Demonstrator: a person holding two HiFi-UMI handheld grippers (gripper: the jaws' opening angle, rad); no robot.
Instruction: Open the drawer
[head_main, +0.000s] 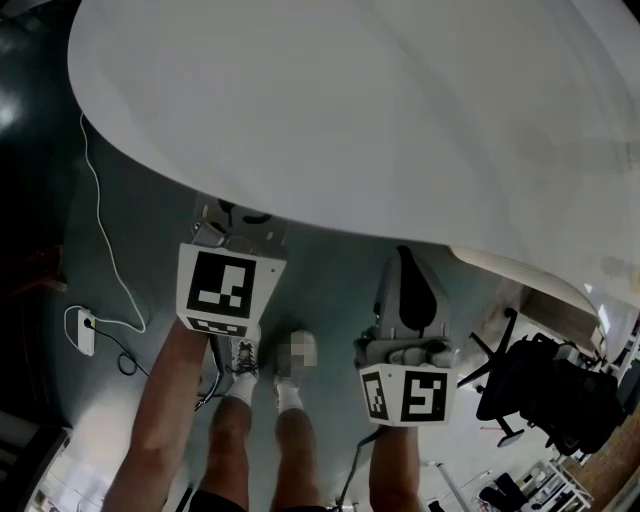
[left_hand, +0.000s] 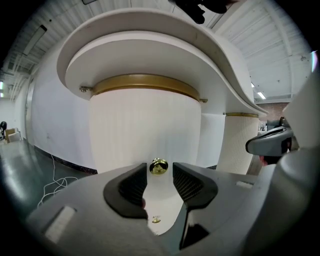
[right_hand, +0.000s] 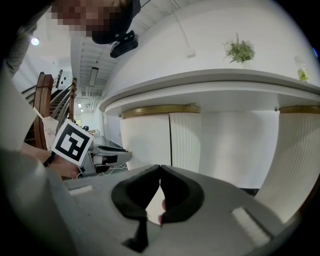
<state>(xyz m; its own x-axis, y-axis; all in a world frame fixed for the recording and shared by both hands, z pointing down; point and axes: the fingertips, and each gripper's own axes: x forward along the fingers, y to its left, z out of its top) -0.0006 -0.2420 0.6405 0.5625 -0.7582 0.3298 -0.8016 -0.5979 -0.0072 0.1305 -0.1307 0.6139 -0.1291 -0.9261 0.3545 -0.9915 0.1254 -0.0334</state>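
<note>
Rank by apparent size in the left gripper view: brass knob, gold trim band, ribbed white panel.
1. ribbed white panel, largest by far
2. gold trim band, a long thin strip along the panel's top
3. brass knob, smallest

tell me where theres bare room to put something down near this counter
The white counter top is bare across the whole head view. The open left gripper faces the gold knob with nothing between. Crowded: the floor, with feet and a cable.

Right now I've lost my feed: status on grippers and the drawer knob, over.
Left gripper open, empty, lined up on brass knob, not gripped. Right gripper shut, empty. Path clear.
</note>
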